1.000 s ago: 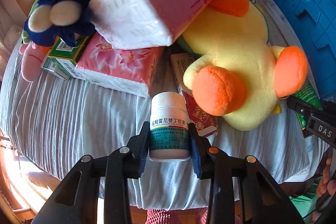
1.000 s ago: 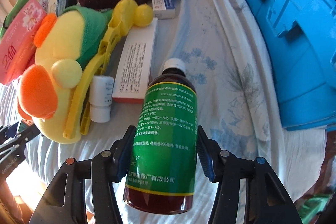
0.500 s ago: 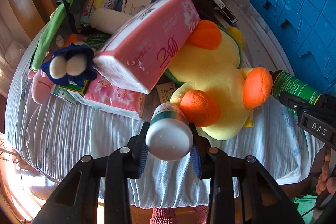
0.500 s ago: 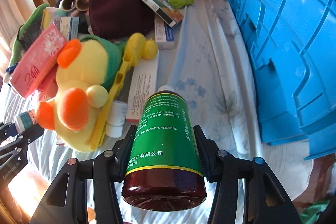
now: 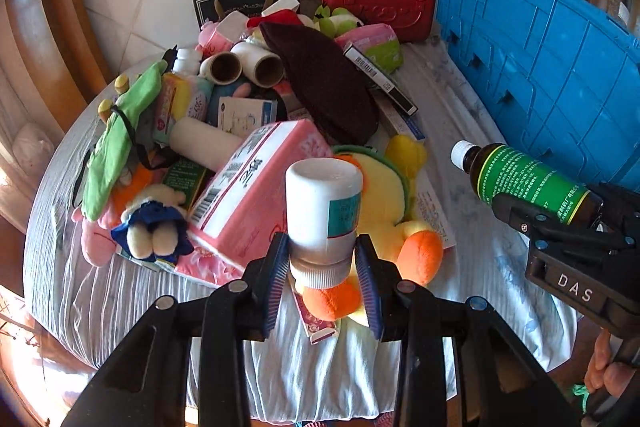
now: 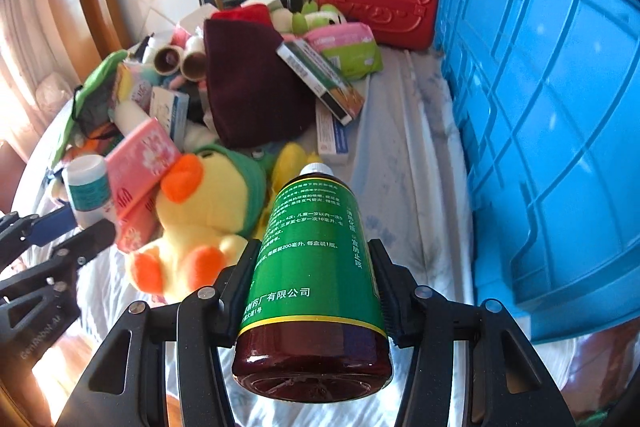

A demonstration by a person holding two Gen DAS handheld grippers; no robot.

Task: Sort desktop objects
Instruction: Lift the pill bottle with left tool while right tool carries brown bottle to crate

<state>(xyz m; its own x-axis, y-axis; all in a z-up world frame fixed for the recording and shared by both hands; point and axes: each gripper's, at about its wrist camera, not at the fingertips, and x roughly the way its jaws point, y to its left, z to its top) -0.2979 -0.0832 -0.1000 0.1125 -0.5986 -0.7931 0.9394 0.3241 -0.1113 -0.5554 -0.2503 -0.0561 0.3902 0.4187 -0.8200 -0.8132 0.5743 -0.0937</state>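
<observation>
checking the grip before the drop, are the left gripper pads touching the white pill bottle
Touching. The left wrist view shows both pads of the left gripper pressed against the white pill bottle near its cap end.

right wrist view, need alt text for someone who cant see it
The right gripper holds a brown bottle with a green label above a cloth-covered table, its white cap pointing away from the camera. Behind lie a yellow plush duck, a dark red hat and a red case, with a blue crate on the right.
</observation>
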